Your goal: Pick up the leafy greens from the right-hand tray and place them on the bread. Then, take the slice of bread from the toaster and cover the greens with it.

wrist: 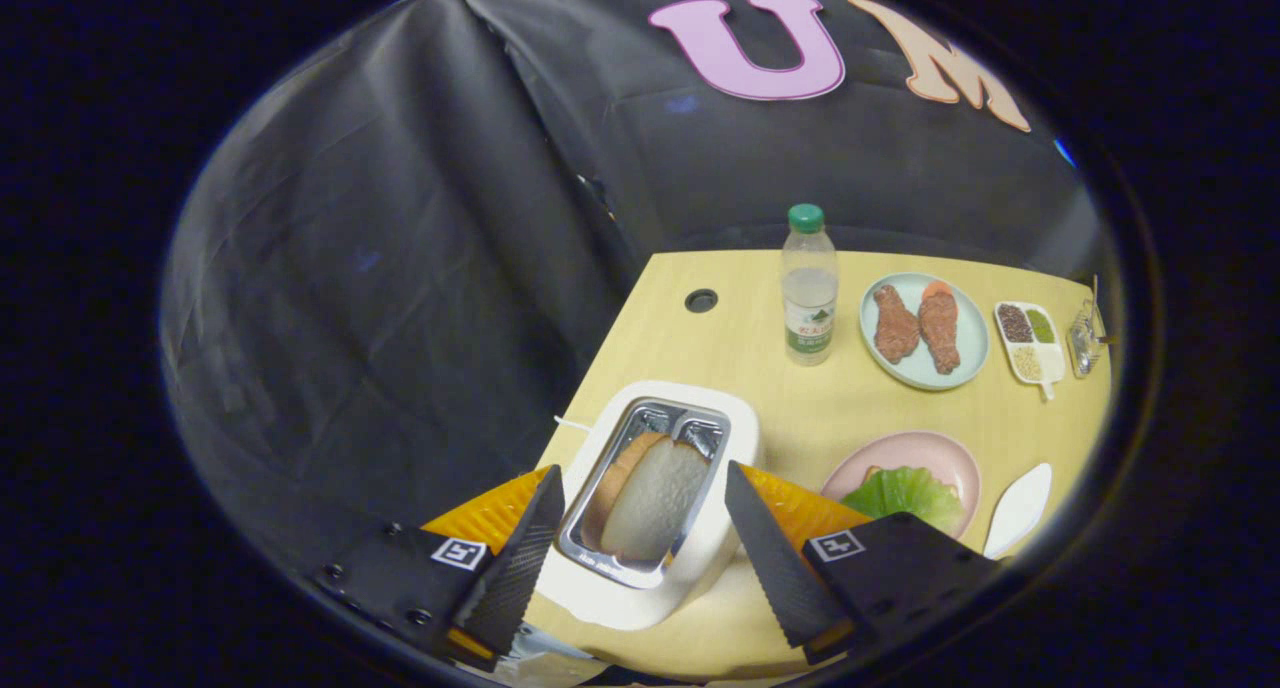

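Gripper view: the tool is released, its fingers spread wide to either side of the white toaster on the counter, with nothing grasped. The slice of bread stands on edge in the toaster slot, between and just ahead of the fingers, while the leafy greens already lie on the pink plate beside the toaster. Judged light, soft and easily crushed, the slice should be pinched gently across its two flat faces at the exposed upper edge.

You have one toaster with one bread slice, one bottle, two plates, and two meat pieces.
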